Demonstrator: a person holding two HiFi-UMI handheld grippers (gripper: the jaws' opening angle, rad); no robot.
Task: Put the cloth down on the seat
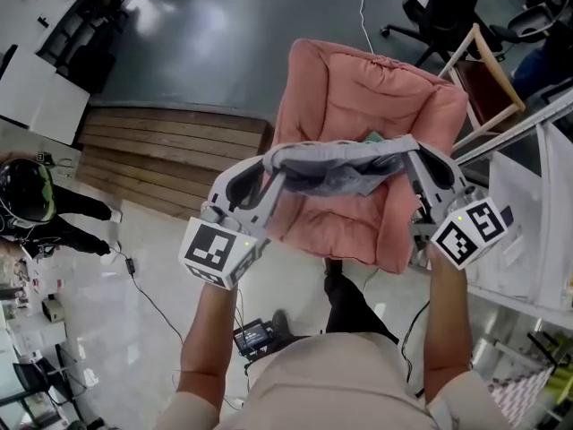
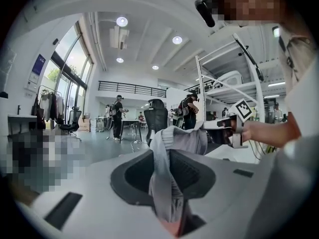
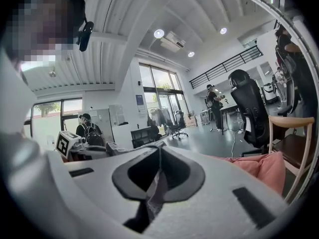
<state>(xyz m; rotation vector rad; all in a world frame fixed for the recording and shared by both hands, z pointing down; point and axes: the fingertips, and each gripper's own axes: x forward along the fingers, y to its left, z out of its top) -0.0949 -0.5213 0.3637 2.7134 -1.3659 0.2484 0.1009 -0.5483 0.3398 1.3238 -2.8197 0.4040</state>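
Head view, looking steeply down: a person's two bare forearms reach fwd, each hand w/ pale grey plastic tongs carrying a cube of black-and-white square markers. Left tongs (image 1: 266, 166) & right tongs (image 1: 417, 153) each pinch one end of a grey cloth (image 1: 340, 170). The cloth is soft, ribbed knit, bunched into a rope-like band stretched betw. the two tongs, w/ a loose fold sagging at the middle. It hangs over the seat (image 1: 358, 88), a puffy salmon-pink padded chair w/ rounded, raised sides & back; can't tell if the fabric touches the cushion.

Left gripper view: jaws clenched on a thick gathered wad of the knit, ribs running lengthwise, dark textured pads either side. Right gripper view: jaws nearly together, clamping a thin flat edge of the same fabric.

Around: glossy grey floor (image 1: 224, 43), a slatted wooden platform (image 1: 170, 146) to the left, and a light wood chair frame (image 1: 491, 70) to the seat's right.
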